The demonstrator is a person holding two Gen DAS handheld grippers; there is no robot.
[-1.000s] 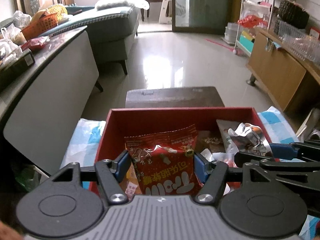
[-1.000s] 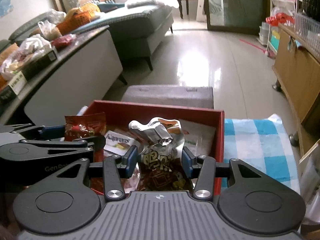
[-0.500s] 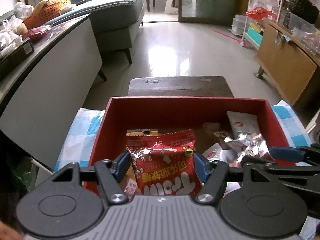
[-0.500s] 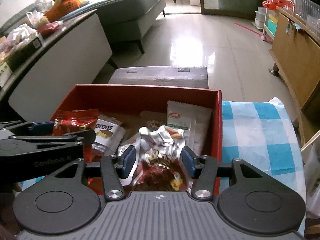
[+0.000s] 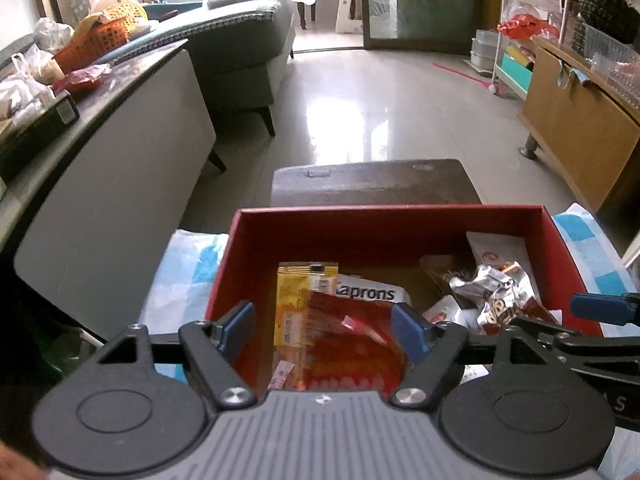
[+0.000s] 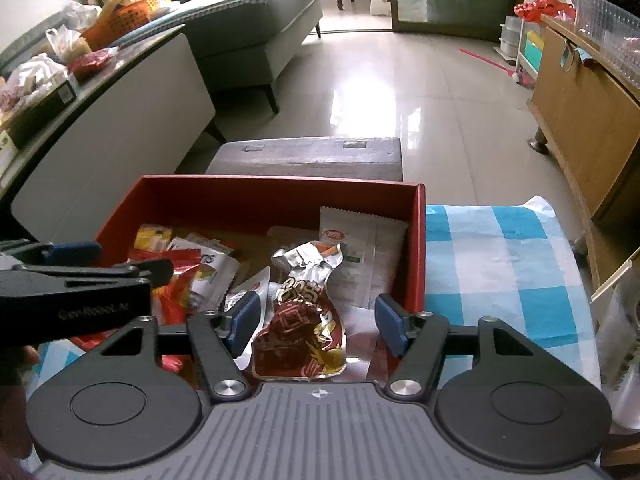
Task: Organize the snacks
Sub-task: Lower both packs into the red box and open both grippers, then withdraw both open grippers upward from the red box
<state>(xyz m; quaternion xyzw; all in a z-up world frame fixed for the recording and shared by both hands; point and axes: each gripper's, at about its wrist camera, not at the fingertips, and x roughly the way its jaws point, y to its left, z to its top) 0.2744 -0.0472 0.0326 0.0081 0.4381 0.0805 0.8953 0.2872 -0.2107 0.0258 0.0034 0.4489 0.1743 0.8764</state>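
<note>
A red box (image 5: 384, 216) (image 6: 280, 184) holds several snack packets. My left gripper (image 5: 325, 322) is open over its near left part, with a red snack bag (image 5: 352, 344) lying loose between and below the fingers. My right gripper (image 6: 316, 320) is open over the near right part, with a brown and silver snack bag (image 6: 304, 320) lying in the box between its fingers. A yellow packet (image 5: 296, 296), a white Kaprons packet (image 5: 370, 292) and a white packet (image 6: 360, 248) also lie in the box. The left gripper shows at the left of the right wrist view (image 6: 80, 264).
The box stands on a blue and white checked cloth (image 6: 500, 264). A dark stool (image 6: 312, 156) is just beyond it. A grey-fronted counter with bags and an orange basket (image 5: 100, 40) runs along the left. A wooden cabinet (image 5: 576, 128) is at the right.
Both grippers opened and let go of their snack bags, which now lie in the red box. Both views tilted down towards the box.
</note>
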